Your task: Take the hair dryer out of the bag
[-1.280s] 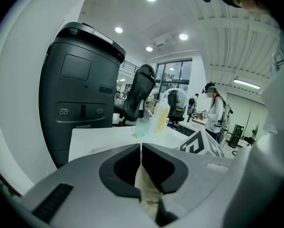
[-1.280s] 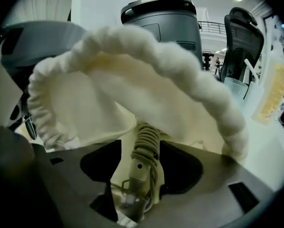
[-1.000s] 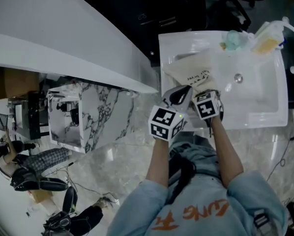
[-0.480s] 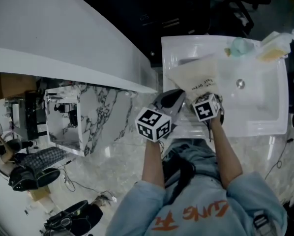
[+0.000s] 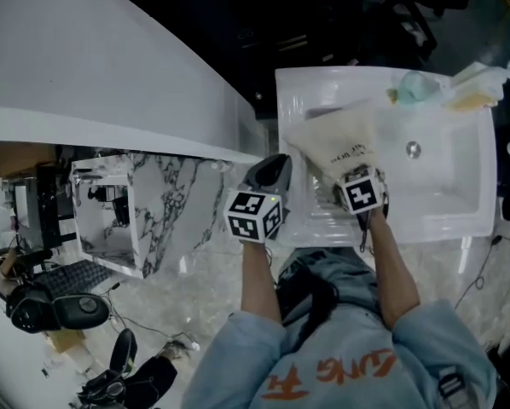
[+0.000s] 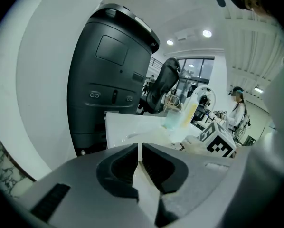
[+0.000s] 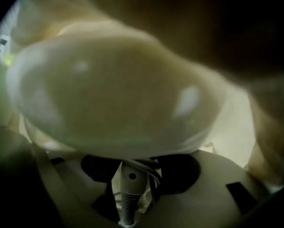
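Note:
A beige cloth bag (image 5: 336, 143) lies in the white sink (image 5: 460, 207). My right gripper's marker cube (image 5: 360, 192) sits at the bag's mouth, its jaws hidden inside the bag. In the right gripper view the hair dryer's pale rounded body (image 7: 118, 94) fills the picture. Its ribbed cord end (image 7: 127, 194) stands between the jaws of the right gripper (image 7: 132, 172), which have just been closing; gaps still show on both sides. My left gripper (image 5: 272, 170) is shut on nothing, off the sink's left edge, apart from the bag.
Two pale bottles (image 5: 417, 83) (image 5: 472, 88) stand at the sink's far corner, near the drain (image 5: 414, 149). A white curved counter (image 5: 110, 83) and a marble-patterned cabinet (image 5: 153, 211) lie to the left. A tall black machine (image 6: 111, 80) rises ahead of the left gripper.
My left gripper has drawn leftward away from the bag, out past the sink's left edge. The right gripper has stayed at the bag's mouth.

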`<state>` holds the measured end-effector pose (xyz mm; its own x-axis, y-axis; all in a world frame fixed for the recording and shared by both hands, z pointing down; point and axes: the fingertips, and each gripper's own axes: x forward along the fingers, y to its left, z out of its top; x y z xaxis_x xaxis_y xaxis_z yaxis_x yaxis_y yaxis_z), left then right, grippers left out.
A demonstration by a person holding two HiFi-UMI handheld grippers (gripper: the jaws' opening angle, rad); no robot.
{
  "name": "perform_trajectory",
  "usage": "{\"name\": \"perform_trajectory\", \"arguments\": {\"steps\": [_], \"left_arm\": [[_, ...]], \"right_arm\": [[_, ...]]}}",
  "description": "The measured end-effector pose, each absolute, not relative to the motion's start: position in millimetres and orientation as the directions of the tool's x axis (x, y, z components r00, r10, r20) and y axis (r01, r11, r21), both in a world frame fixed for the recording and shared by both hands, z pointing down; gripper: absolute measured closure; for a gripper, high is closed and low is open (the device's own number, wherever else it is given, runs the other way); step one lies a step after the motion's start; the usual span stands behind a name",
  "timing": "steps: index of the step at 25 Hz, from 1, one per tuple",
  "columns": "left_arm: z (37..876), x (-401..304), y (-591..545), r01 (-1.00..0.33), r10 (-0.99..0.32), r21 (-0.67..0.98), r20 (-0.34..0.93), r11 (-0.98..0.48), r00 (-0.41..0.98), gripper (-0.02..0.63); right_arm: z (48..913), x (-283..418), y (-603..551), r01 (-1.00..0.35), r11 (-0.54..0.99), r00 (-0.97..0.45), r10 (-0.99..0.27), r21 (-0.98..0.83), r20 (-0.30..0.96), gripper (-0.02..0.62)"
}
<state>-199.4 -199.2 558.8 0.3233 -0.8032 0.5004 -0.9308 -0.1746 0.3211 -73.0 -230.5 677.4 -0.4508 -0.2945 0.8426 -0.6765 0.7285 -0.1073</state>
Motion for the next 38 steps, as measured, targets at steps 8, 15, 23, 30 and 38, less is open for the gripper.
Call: {"name": "perform_trajectory", "arguments": {"steps": [8,15,23,30,38], "left_arm": [[579.8,-216.2,-209.6,-0.952,-0.775,0.278,0.571,-0.125,0.269,0.589],[574.1,-207.2,-222.0,-0.891,-0.785,0.422,0.489,-0.168,0.380,0.422],[567.4,-193.9,-228.8,-0.865,-0.801,0.465,0.437,-0.188,0.409,0.407],[559.4,-212.9,-221.4,-0.895,-0.885,0.444,0.399,-0.041,0.238,0.588],[547.2,-230.5,-194.9,-0.902,-0.927,0.424,0.365,0.085,0.084,0.597]], "right_arm": [[666.8,-66.8,-219.6,-0.652,0.686,-0.582,-0.181,-0.323,0.792,0.362],[646.1,-63.0,-204.3,-0.564,0.728,-0.691,-0.156,-0.391,0.706,0.362],[626.2,-57.8,-194.4,-0.457,0.844,-0.716,-0.163,-0.279,0.679,0.362],[614.0,-50.8,-179.5,-0.392,0.896,-0.705,-0.147,-0.209,0.694,0.362],[604.4,-37.0,-161.2,-0.369,0.913,-0.699,-0.152,-0.171,0.698,0.362]]}}
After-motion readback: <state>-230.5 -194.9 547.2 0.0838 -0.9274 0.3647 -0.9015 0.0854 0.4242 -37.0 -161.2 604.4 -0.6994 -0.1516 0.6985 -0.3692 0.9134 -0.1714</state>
